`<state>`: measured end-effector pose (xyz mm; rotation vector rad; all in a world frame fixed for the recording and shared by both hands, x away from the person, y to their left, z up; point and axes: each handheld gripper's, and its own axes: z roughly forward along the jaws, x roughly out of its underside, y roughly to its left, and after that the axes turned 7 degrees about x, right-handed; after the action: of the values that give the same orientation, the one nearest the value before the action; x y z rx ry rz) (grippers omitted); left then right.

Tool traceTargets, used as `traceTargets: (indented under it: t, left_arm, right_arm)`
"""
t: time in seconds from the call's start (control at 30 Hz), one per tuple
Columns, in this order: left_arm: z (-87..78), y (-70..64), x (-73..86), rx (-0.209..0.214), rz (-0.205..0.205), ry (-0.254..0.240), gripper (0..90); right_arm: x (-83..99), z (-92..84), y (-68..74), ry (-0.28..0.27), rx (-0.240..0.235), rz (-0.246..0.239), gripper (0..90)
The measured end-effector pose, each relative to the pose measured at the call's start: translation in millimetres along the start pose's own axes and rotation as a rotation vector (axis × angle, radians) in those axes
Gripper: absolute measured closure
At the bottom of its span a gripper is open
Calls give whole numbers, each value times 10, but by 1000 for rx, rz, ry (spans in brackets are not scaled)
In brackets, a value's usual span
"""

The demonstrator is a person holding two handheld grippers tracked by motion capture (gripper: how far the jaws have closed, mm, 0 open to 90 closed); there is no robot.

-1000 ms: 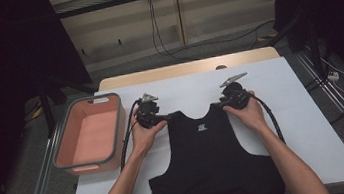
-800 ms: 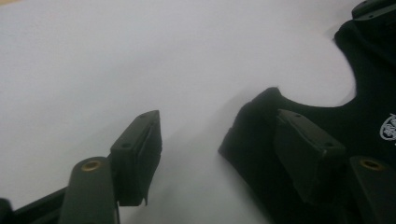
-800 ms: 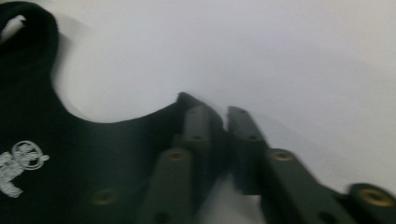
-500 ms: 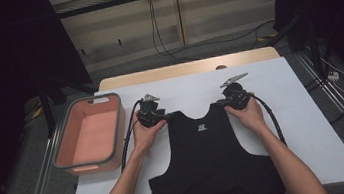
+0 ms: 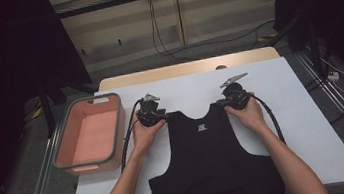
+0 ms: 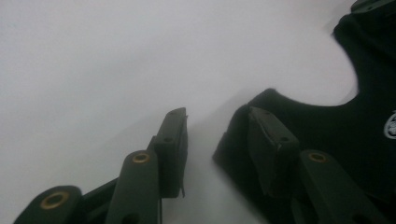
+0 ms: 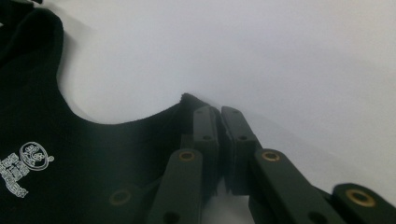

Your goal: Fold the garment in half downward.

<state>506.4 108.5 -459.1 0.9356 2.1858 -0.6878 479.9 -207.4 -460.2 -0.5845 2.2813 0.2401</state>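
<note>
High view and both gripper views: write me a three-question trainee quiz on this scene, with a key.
1. What colour is the sleeveless top lying on the white table?
2. True or false: the right tongs are shut on a shoulder strap of the top.
3. In the high view, where does the pink bin stand? A, left of the top; B, right of the top; C, beyond the top.
Key: 1 black; 2 true; 3 A.

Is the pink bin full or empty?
Empty: the pink bin shows only its bare bottom, seen from above, left of the black vest.
</note>
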Motion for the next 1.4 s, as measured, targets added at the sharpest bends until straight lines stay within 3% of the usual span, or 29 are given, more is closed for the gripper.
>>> traceTargets:
  t: [0.27,0.33,0.5,0.57,0.67,0.83,1.03,1.17,1.4]
  left_arm:
    - [56,-27,-21,-3,35,2,539]
    - [64,-47,-29,-18,79,20,539]
    - [78,-62,-15,5,76,9,510]
    - [94,-69,1,7,60,-16,515]
    - [87,-77,2,7,94,0,533]
    - [68,-111,-3,35,101,26,593]
    - [62,-113,3,51,82,21,694]
    - [39,-139,26,97,49,28,813]
    - [2,-107,32,129,8,27,847]
  right_arm:
    - [6,-1,0,-2,0,8,850]
    - [3,0,4,-2,3,5,851]
    - [9,1,-6,-3,-3,14,850]
    - [20,5,-23,-10,-16,28,850]
    - [15,4,-13,-8,-11,16,849]
    - [17,4,-10,-9,-9,16,849]
    - [5,3,-1,-3,-6,21,865]
    - [7,3,-19,-4,-18,38,871]
    - [-10,-32,-26,-19,-16,47,873]
